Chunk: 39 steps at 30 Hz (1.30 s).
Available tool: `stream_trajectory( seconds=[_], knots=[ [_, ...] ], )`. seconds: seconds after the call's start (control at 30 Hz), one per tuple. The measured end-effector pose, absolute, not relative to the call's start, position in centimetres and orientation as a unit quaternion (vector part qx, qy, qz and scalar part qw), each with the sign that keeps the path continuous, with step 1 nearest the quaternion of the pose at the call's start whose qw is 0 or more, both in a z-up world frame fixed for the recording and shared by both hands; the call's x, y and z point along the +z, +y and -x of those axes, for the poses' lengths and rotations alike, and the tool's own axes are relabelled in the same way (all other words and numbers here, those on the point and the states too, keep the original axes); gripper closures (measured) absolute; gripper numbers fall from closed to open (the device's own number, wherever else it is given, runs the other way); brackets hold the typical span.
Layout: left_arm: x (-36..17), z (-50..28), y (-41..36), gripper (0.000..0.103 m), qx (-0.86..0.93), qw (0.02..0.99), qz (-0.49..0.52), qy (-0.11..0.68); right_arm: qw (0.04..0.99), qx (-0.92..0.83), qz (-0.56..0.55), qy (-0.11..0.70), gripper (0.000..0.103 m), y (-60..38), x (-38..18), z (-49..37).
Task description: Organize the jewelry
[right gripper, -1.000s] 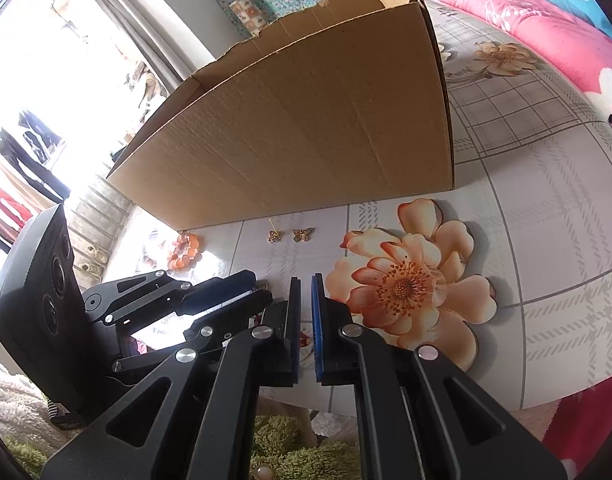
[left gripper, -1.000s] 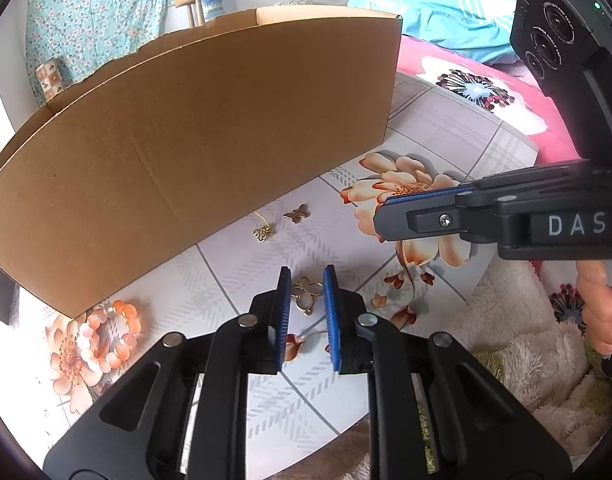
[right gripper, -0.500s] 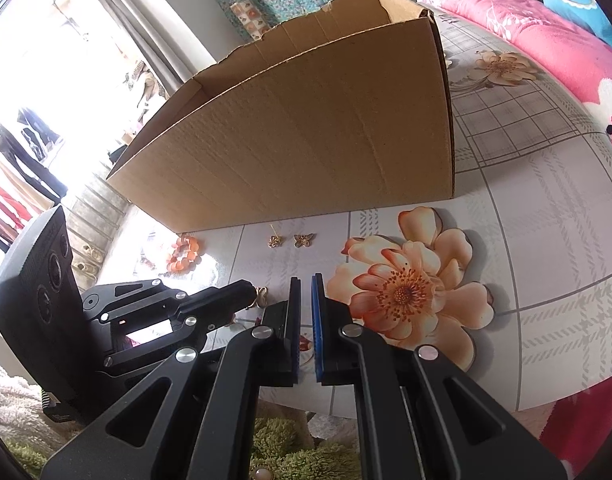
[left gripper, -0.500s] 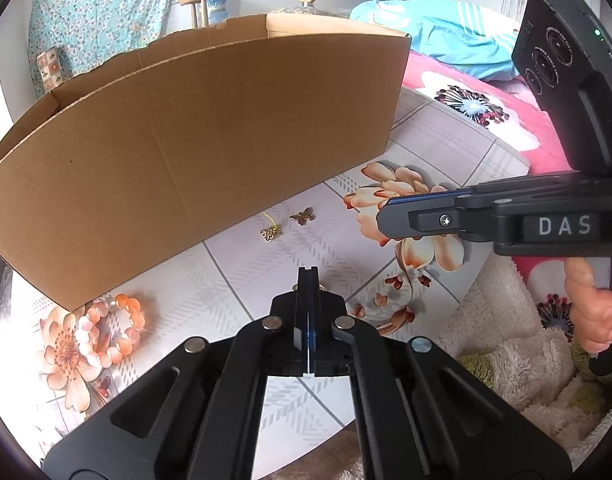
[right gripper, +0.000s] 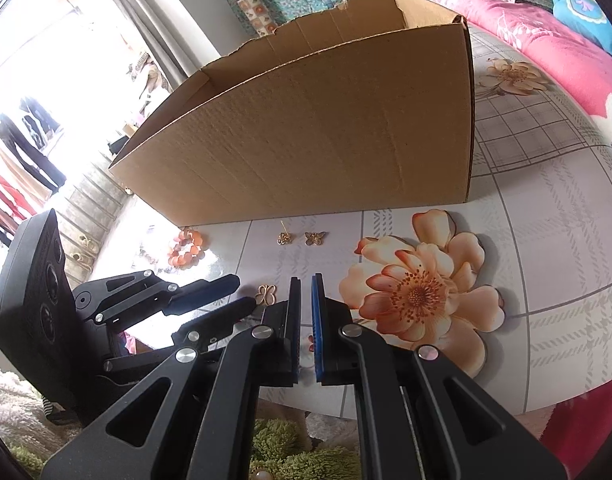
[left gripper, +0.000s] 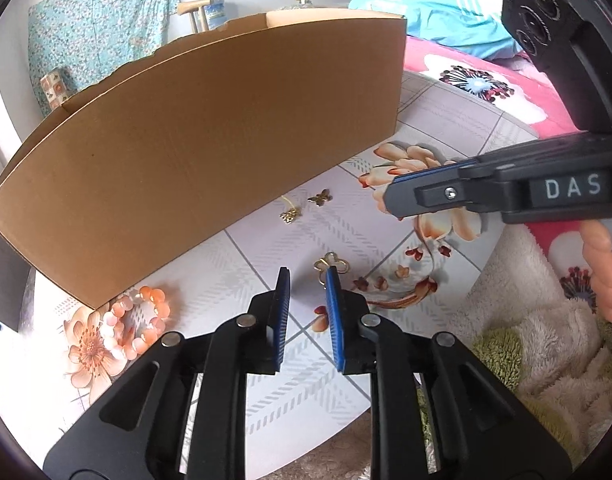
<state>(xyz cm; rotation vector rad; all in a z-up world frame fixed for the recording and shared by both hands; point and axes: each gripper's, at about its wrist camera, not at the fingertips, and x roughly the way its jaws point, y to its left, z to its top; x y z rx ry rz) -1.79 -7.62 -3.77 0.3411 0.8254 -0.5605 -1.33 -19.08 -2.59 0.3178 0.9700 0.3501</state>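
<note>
A gold clover-shaped piece [left gripper: 331, 265] lies on the tablecloth just past my left gripper's [left gripper: 308, 276] right fingertip. The jaws are opening, a small gap apart, with nothing between them. Farther back, near the cardboard box [left gripper: 210, 140], lie a gold butterfly earring [left gripper: 320, 198] and a gold flower earring [left gripper: 290, 214]. An orange bead bracelet [left gripper: 140, 320] rests at the left. My right gripper [right gripper: 305, 280] hovers over the table, shut with only a slit and holding nothing. The clover piece [right gripper: 266, 294] sits to its left, between it and the left gripper's fingers [right gripper: 222, 284].
The open box [right gripper: 326, 140] stands across the back of the round table, its inside hidden. The table edge [left gripper: 478, 276] curves close on the right, with a fluffy rug [left gripper: 546, 344] below and a pink bedspread [right gripper: 546, 40] behind. A hand [left gripper: 604, 272] holds the right gripper.
The left jaws closed fully over the clover piece, then reopened; the piece still lies on the table. The right gripper stayed where it was.
</note>
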Motion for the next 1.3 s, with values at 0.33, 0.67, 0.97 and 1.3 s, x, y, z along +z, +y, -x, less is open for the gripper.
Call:
stream_trajectory(
  seconds=[0.33, 0.67, 0.97, 1.3],
  knots=[
    [-3.6, 0.9, -6.0, 0.086, -0.265, 0.87, -0.131, 0.395, 0.857, 0.167, -0.151, 0.463, 0.097, -19.3, -2.7, 1.4],
    [-4.1, 1.1, -7.3, 0.082, -0.279, 0.863, -0.156, 0.392, 0.857, 0.167, -0.152, 0.463, 0.097, -19.1, -2.8, 1.3],
    [-4.1, 0.2, -7.4, 0.082, -0.295, 0.85, -0.153, 0.409, 0.857, 0.168, -0.153, 0.463, 0.097, -18.8, -2.9, 1.1],
    [-4.0, 0.1, -7.7, 0.081, -0.289, 0.844, -0.146, 0.427, 0.857, 0.168, -0.154, 0.463, 0.097, -18.9, -2.9, 1.0]
  ],
)
